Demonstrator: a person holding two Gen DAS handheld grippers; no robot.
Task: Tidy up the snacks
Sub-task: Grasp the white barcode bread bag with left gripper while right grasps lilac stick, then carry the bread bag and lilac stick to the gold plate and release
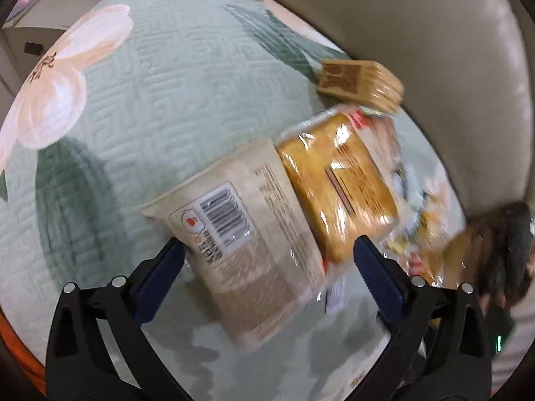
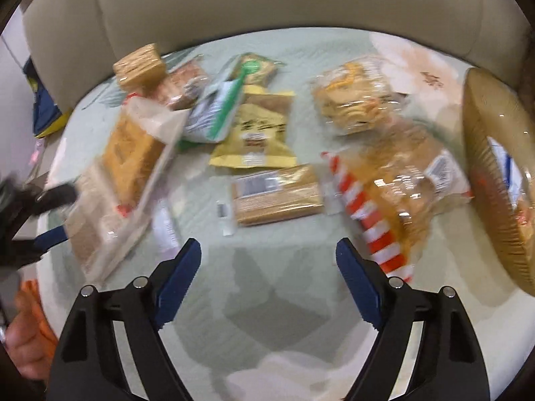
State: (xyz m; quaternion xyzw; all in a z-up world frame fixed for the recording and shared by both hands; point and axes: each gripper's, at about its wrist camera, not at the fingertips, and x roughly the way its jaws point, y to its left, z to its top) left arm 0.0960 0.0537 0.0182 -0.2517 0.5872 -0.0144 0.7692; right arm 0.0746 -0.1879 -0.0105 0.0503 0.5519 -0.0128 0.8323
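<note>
Both grippers, left [image 1: 269, 250] and right [image 2: 269, 254], had fingers spread, gripping nothing. Beige barcode packet [image 1: 247, 234] lay between left fingers near sofa-cushion [image 1: 140, 107] edge; crinkly film could slip.

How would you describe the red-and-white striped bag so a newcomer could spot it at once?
Start at the pale green quilt spread before the beige cushion. On its right side, beside the round basket, lies the striped bag, the only pack with a red-and-white striped edge.

Pale green quilted cover [image 1: 160, 107] with big peach flowers. Beige leather cushion [image 2: 267, 3] behind, softly lit. White cabinet [image 1: 43, 16] beside.
</note>
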